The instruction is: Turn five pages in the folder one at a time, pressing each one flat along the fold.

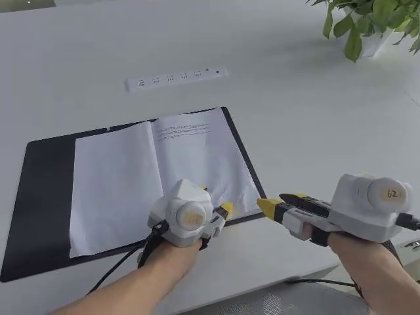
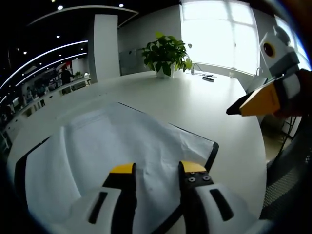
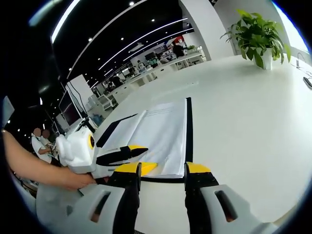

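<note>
White table [image 1: 315,118] bears one open folder [image 1: 131,177] — left gripper [image 2: 158,169], right gripper [image 3: 163,168], all fingers apart.

Potted plant [image 1: 367,23] cut off at top edge, print [image 1: 186,130] in the folder [image 1: 39,197] too small to read

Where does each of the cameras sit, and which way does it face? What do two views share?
Head view: on the headset, facing forward and down at the open folder on the table; forearms, left tongs, right tongs show.
Left gripper view: on the left tongs, facing across the page toward the plant; own jaws below, right tongs at right.
Right gripper view: on the right tongs, facing the folder's right page; left tongs and forearm at left.
Shared by both gripper views: folder, plant.
</note>
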The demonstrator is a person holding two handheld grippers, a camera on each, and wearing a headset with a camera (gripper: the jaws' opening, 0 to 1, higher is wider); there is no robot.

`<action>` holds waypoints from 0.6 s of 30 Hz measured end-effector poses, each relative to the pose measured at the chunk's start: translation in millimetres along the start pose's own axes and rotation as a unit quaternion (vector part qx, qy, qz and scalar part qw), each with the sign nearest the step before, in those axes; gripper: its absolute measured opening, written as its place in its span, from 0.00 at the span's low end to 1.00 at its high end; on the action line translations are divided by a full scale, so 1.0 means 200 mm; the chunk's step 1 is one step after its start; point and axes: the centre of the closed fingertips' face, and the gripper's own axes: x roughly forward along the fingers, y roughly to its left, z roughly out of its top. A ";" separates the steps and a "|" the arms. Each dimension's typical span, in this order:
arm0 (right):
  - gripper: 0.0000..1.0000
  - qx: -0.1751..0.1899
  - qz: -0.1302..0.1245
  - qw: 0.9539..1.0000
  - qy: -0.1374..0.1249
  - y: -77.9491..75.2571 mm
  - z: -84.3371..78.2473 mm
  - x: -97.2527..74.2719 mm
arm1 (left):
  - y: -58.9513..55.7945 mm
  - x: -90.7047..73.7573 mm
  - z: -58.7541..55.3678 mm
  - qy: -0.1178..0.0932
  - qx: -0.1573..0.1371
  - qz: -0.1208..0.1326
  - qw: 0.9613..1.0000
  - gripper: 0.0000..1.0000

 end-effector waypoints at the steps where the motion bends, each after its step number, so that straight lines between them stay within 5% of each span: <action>1: 0.34 0.001 0.000 1.000 0.000 0.00 0.00 0.00 | 0.00 0.00 0.00 0.000 -0.002 0.000 1.000 0.34; 12: 0.34 -0.002 0.000 1.000 0.004 0.00 -0.01 0.01 | 0.01 0.00 -0.01 -0.003 0.008 -0.002 1.000 0.30; 18: 0.34 -0.004 0.000 1.000 0.009 0.00 -0.01 0.02 | 0.01 0.01 0.00 -0.003 0.014 -0.005 1.000 0.19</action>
